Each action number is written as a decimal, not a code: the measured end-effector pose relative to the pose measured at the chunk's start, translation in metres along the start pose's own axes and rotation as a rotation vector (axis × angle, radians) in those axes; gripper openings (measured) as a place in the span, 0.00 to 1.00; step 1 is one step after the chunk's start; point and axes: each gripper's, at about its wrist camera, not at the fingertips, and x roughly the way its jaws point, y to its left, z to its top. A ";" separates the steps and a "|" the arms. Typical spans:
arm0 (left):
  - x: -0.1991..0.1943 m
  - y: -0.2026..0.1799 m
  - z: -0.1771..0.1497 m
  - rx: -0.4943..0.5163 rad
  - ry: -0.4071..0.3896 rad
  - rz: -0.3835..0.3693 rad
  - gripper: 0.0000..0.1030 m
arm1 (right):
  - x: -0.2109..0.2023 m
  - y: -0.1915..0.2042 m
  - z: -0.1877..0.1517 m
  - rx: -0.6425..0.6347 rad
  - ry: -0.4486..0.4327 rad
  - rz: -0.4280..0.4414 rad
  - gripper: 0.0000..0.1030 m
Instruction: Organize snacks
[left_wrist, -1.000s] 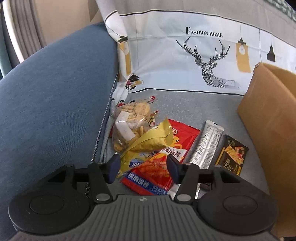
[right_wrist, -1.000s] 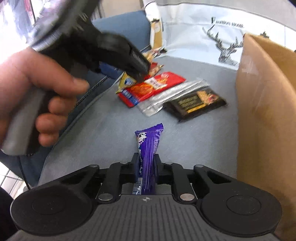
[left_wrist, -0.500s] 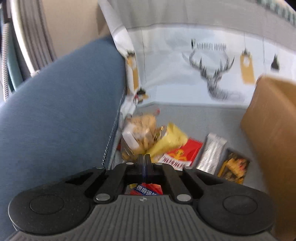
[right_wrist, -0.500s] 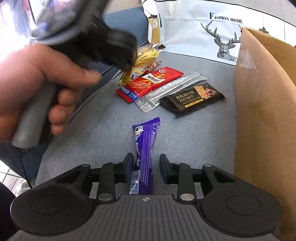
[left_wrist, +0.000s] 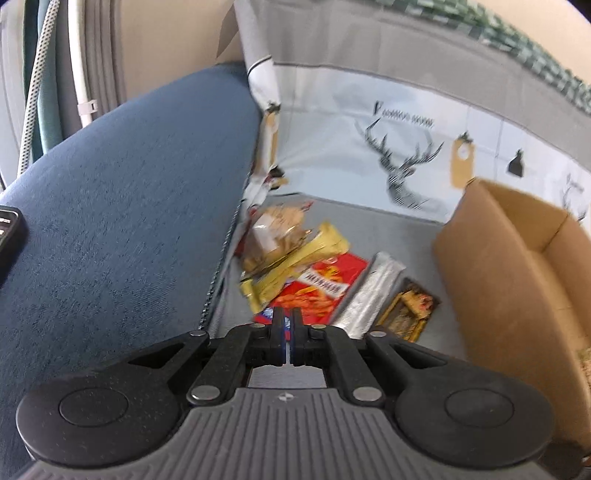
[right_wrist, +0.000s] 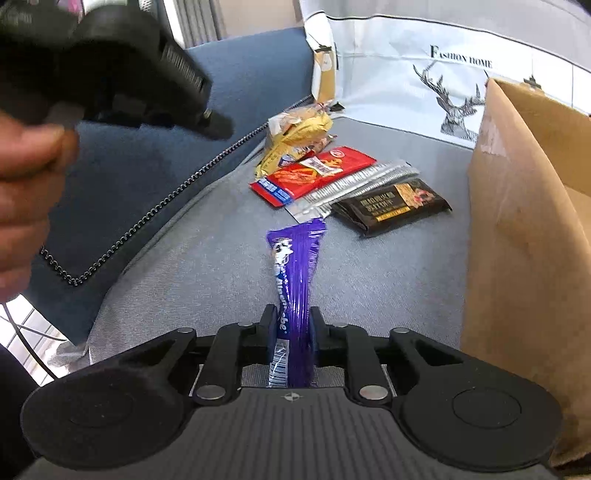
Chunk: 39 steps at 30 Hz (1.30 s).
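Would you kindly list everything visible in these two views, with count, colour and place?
purple snack bar: 1, purple, between the right gripper's fingers.
red snack packet: 1, red, seat, mid-pile.
yellow snack packet: 1, yellow, on the pile's far end.
biscuit bag: 1, clear, beside the armrest.
silver packet: 1, silver, beside the red one.
dark chocolate bar: 1, black-gold, nearest the box.
cardboard box: 1, brown, right.
sofa: 1, grey seat, blue armrest.
deer cushion: 1, white, behind.
left gripper: shut, empty.
right gripper: clamping the purple bar.
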 end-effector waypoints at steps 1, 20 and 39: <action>0.006 0.001 0.002 -0.002 0.007 0.003 0.06 | 0.001 -0.001 0.000 0.006 0.005 -0.003 0.20; 0.117 -0.035 0.014 0.193 0.040 0.188 0.41 | 0.019 -0.009 0.006 0.027 0.076 0.031 0.22; 0.004 0.010 -0.005 -0.137 0.114 -0.112 0.00 | 0.002 -0.001 0.001 -0.006 0.016 0.046 0.17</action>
